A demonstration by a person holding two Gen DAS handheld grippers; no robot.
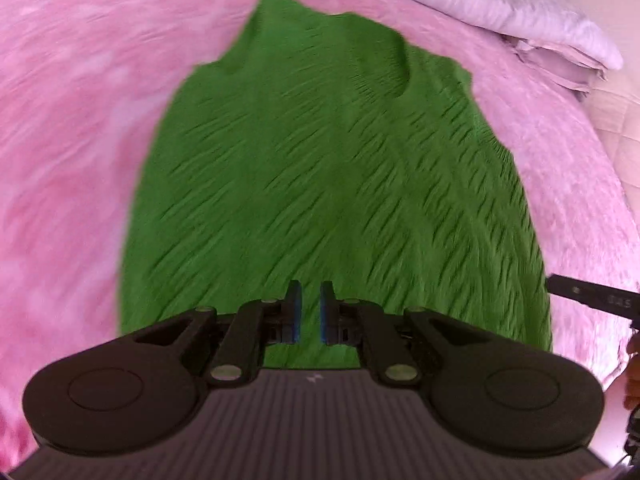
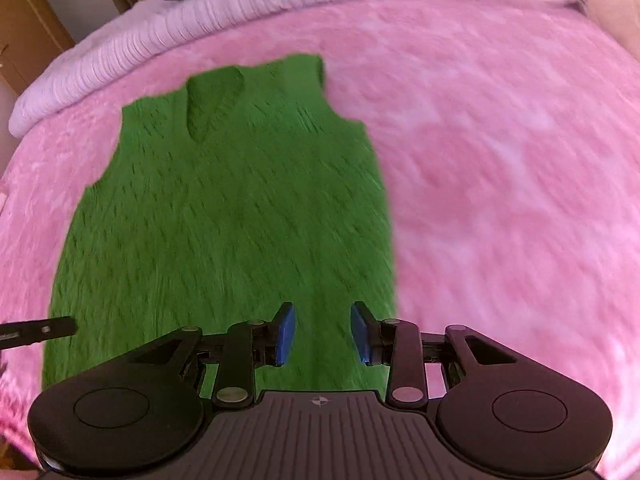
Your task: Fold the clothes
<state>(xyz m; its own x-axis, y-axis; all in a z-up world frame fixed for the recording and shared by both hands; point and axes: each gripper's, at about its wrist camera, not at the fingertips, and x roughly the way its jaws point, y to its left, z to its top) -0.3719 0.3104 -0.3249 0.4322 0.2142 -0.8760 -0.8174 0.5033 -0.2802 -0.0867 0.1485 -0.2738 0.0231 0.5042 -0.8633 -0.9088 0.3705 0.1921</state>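
Observation:
A green knitted sleeveless vest (image 1: 320,168) lies flat on a pink fuzzy blanket (image 1: 72,160), its V-neck at the far end. It also shows in the right wrist view (image 2: 224,216). My left gripper (image 1: 310,312) hovers over the vest's near hem with its blue pads a narrow gap apart, holding nothing. My right gripper (image 2: 323,334) is open and empty over the hem near the vest's right edge. A finger of the right gripper (image 1: 592,300) shows at the right edge of the left view. A finger of the left gripper (image 2: 40,332) shows at the left of the right view.
A white ribbed quilt (image 2: 160,28) and pillow lie bunched along the far edge of the bed; they also show in the left wrist view (image 1: 500,4). Wooden furniture (image 2: 28,36) stands beyond the bed at far left. The pink blanket (image 2: 512,160) spreads wide on the vest's right.

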